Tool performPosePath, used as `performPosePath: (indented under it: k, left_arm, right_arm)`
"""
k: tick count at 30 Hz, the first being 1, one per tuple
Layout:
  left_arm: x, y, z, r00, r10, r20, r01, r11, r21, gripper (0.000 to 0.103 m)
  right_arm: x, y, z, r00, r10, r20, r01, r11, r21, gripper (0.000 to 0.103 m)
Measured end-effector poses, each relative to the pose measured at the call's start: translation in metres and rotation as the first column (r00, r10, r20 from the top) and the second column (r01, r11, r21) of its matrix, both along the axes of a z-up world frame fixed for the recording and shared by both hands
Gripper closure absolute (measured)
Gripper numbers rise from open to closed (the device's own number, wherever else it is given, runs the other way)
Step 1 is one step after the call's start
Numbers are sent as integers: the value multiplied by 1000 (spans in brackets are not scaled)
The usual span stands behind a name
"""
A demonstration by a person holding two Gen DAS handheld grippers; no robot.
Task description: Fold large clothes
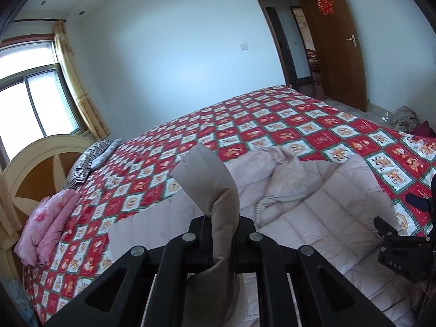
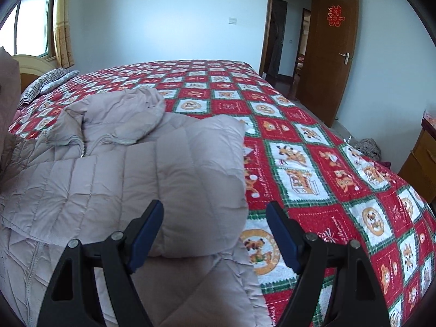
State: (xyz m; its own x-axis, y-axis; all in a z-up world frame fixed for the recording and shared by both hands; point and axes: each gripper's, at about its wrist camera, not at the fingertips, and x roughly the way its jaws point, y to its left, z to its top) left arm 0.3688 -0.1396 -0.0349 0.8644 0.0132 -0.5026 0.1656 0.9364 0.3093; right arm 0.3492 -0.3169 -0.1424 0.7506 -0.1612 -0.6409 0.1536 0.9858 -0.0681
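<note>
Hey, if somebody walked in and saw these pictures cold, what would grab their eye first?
Probably the red patchwork bedspread that covers the whole bed, with a pale quilted down jacket spread on its near side. Next, the left gripper, shut on a strip of the jacket's fabric that stands up between its fingers, while the right gripper hangs open over the jacket's edge. A brown door with a red paper ornament stands open at the back right.

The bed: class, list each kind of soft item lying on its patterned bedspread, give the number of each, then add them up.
Quilted beige down jacket: 1
Striped pillow: 1
Folded pink blanket: 1
Total: 3
</note>
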Motion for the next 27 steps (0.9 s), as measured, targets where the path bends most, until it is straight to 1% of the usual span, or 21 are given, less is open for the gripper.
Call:
performPosePath:
  k: [8,16,17,22,23,25,26,27]
  left_arm:
    - [7,-37,-34,997,-51,-62,52,998,18,95]
    - [11,-52,-57,993,-78,-86,81,996,33,94]
    - [12,-53,-59,993,-75,-86,79,996,37,91]
    - [18,-54,-70,987,-77,-138,80,997,20,86]
    - [17,-55,-70,987,-79,-137,83,996,20,82]
    - [13,-56,-68,989,-83,-119,87,996,26,61]
    - [10,-56,-65,992,-81,-99,85,996,33,36]
    - [5,-55,-61,995,-79,-68,81,996,35,17]
  right_arm:
    - [-4,-14,-11,1000,-29,-1,29,999,42,23]
    - [-3,-18,-20,999,-36,-12,36,997,65,23]
    - [-3,-18,-22,999,-36,-15,37,997,64,22]
    - [-1,-19,-26,999,-44,-26,45,997,62,19]
    - [0,-19,-28,999,-44,-29,46,997,62,19]
    - [0,-19,-30,998,-45,-33,47,997,61,18]
    - [-1,-19,-30,998,-46,-34,48,997,61,18]
    - [0,-19,-31,998,-46,-37,49,997,62,17]
